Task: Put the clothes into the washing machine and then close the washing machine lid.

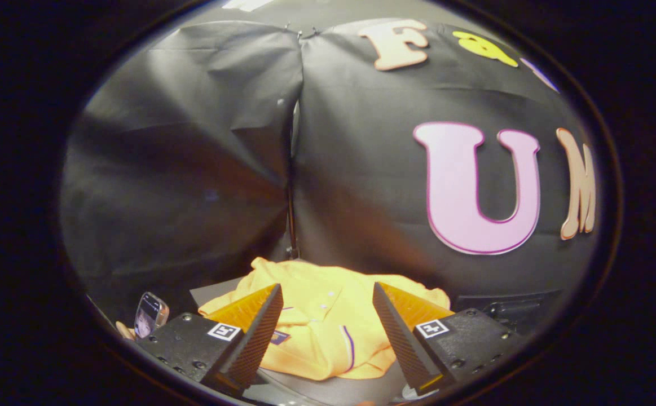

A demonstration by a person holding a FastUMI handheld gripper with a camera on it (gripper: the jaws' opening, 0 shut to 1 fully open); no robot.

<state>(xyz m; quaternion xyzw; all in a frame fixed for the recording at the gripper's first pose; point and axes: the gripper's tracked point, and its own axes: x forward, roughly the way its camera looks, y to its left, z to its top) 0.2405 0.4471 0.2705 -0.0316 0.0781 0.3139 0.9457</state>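
Note:
A yellow shirt [322, 321] with small white buttons and a dark stripe lies crumpled on a dark grey surface [215, 292], ahead of and below my fingers. My gripper [326, 293] is open, its two fingers spread wide on either side of the shirt and touching nothing. The shirt's middle shows in the gap between the fingers. A dark piece of hardware [502, 309] sits just beyond the right finger; I cannot tell what it belongs to.
A hand holding a phone [150, 314] shows beside the left finger. The black cloth wall [192, 169] rises right behind the shirt, with a vertical seam [292, 169] in the middle.

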